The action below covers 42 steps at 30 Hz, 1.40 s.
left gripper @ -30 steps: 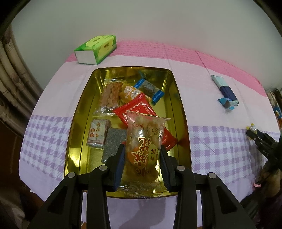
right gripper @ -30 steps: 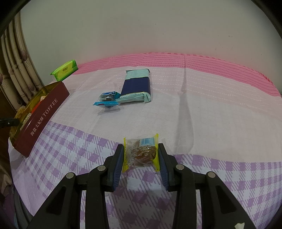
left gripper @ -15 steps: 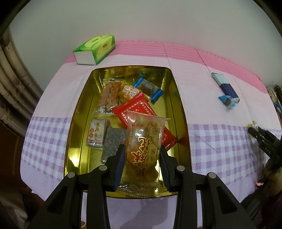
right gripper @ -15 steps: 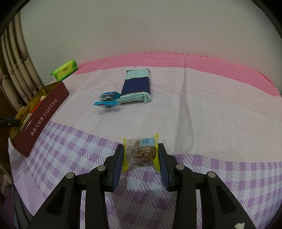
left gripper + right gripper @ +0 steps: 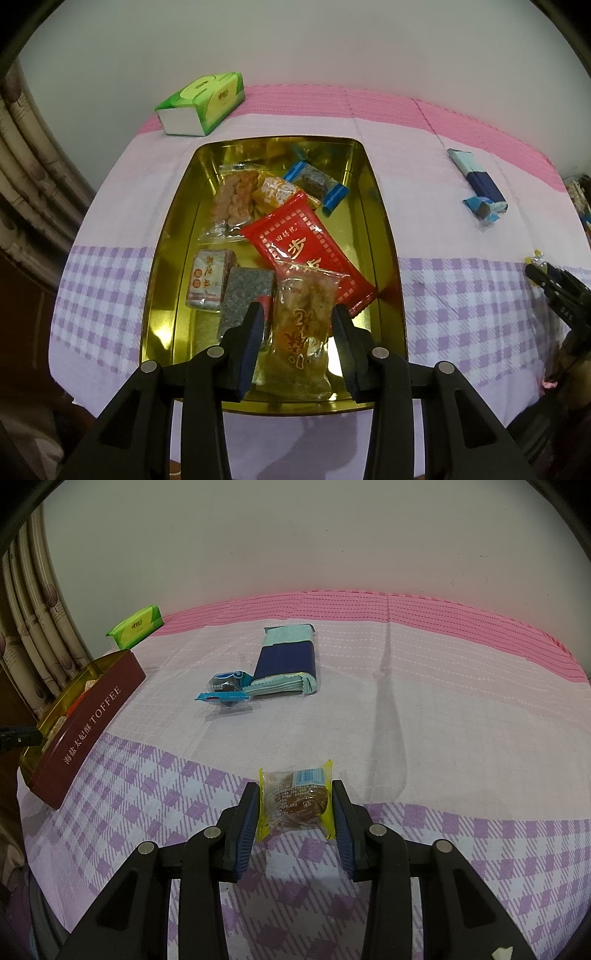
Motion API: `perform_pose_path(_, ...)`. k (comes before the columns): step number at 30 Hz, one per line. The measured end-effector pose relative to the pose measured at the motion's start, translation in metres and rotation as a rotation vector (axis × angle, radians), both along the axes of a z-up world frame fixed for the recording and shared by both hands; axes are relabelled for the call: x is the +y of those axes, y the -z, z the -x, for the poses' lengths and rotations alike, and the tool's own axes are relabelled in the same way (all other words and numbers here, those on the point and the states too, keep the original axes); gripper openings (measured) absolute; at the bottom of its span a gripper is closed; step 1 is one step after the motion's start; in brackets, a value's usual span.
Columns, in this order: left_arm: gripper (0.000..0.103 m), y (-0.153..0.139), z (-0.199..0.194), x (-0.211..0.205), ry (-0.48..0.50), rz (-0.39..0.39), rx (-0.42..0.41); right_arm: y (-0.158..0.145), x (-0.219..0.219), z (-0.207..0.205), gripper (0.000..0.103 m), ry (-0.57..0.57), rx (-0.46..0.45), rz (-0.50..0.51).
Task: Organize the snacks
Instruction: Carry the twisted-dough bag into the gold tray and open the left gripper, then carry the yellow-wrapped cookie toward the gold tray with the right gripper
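The gold tin holds several snack packets, among them a red one. A clear packet with orange lettering lies tilted at the tin's near end, its top resting on the red packet. My left gripper straddles it with the jaws narrowly open, and a gap shows at the left pad. My right gripper is shut on a small brown cake in a yellow-edged wrapper, low over the purple-checked cloth. Seen from the right, the tin stands at the far left.
A green tissue pack lies behind the tin. A dark blue bar and a small blue-ended packet lie mid-table. A curtain hangs left of the table, and a wall runs behind it.
The clear packet has dropped lower between the left fingers and tipped forward onto the red packet. The right gripper and its cake have not moved.
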<state>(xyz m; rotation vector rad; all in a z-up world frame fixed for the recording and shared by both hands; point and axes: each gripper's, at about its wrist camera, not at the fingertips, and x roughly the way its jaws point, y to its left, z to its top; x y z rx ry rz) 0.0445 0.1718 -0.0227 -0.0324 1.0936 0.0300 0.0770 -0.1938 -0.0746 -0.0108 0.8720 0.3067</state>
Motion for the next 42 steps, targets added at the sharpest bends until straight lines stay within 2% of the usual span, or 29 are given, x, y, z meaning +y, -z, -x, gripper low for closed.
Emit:
perform_pose_path(8,0.039,-0.007,0.003,0.005,-0.030,-0.036,-0.037,0.000,0.003,0.001,0.036,-0.004,-0.004,0.024)
perform_pose_path(13,0.039,-0.010,0.002,0.014,-0.071,-0.042,-0.054,-0.002,0.003,0.003,0.035,0.007,0.005,0.001)
perform_pose_path(19,0.039,-0.009,0.001,0.019,-0.090,-0.029,-0.041,-0.013,0.009,0.009,0.035,-0.001,-0.004,-0.016)
perform_pose_path(25,0.040,-0.015,0.003,0.024,-0.125,-0.048,-0.057,-0.029,0.025,0.014,0.035,-0.034,-0.014,-0.039)
perform_pose_path(33,0.040,-0.022,0.006,0.038,-0.185,-0.054,-0.077,-0.066,0.095,0.015,0.035,-0.192,-0.060,-0.059)
perform_pose_path(37,0.052,-0.028,0.008,0.042,-0.208,-0.076,-0.097,-0.082,0.140,0.007,0.035,-0.280,-0.076,-0.065)
perform_pose_path(42,0.057,-0.032,0.009,0.045,-0.219,-0.081,-0.111,-0.091,0.192,-0.011,0.036,-0.361,-0.084,-0.071)
